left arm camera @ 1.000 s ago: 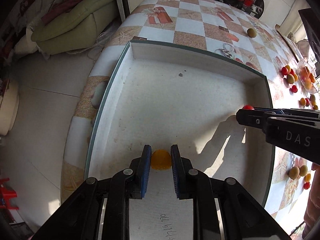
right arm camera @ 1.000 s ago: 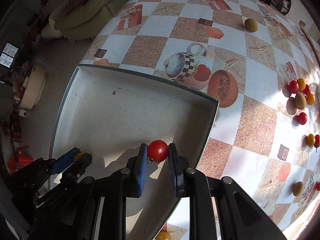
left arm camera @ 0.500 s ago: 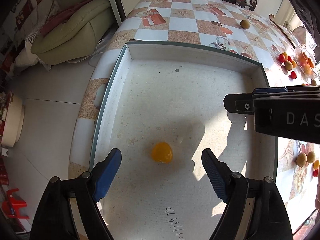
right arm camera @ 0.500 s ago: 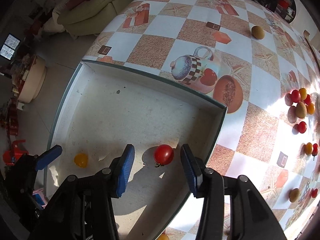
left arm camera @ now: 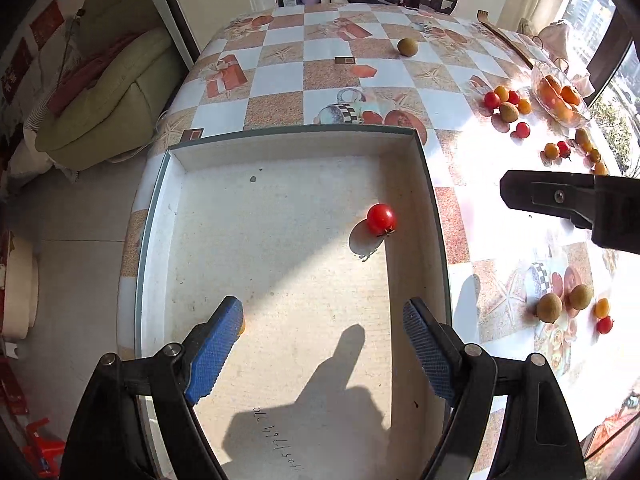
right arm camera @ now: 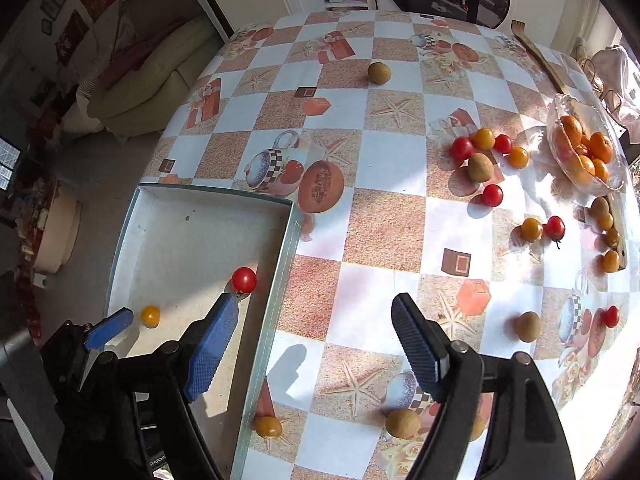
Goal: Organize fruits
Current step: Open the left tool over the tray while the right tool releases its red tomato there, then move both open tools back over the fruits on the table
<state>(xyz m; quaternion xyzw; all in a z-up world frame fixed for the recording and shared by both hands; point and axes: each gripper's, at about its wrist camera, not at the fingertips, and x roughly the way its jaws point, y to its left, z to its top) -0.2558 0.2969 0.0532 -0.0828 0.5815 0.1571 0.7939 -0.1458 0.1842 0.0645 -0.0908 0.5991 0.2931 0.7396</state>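
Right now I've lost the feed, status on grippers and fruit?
Left gripper open, right gripper open, both empty. Red tomato and yellow tomato in tray. Nothing blocking.

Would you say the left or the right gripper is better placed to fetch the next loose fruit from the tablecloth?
Right. The right gripper is open over the tablecloth, with a brown fruit close beneath it. The left gripper is open over the tray, farther from any loose fruit.

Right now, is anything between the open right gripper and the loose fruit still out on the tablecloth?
Nothing visible does. The right gripper hangs open over bare tablecloth; the nearest brown fruit lies clear, and the box wall stands off to its left.
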